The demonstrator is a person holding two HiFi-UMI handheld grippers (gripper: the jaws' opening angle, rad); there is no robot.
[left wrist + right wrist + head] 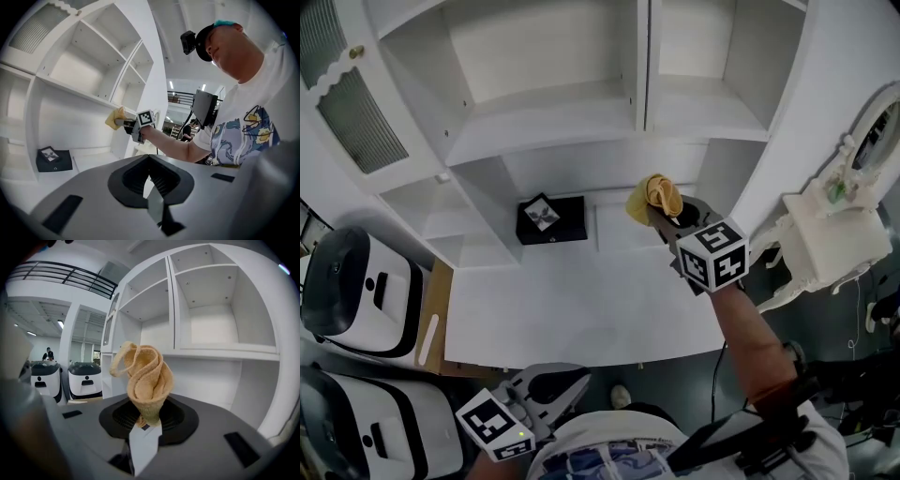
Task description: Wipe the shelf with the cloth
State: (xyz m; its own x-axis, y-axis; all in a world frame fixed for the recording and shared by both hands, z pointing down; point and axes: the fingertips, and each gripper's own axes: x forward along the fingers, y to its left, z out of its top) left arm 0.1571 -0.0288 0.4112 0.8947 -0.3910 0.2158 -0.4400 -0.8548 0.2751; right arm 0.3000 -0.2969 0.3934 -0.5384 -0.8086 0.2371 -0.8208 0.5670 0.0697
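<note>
Right gripper view is showing the right gripper (144,423) with its jaws clamping tight on the gathered lower end of a yellow woven cloth (145,378). The cloth is rising from the pinch as a loose folded cone, with a small loop sticking out at 10 o'clock. Head view is placing the cloth at about 1 o'clock from the middle, in the air in front of the white shelf unit (546,127) and above the back of the white worktop (581,305). As far as I am seeing, it is not touching any board. A black box (551,219) is lying at 9 o'clock from it. The left gripper (154,197) is sitting low at 7 o'clock by the person's body, jaws pressed together with nothing between them.

The cloth is looking light, soft and limp, with a rough weave that is likely catching on a painted surface rather than skating over it. It is probably going to squash flat under light pressure, so the bunched-end hold is seeming right: it is leaving the free folds forward to meet the shelf ahead of the hard jaws
</note>
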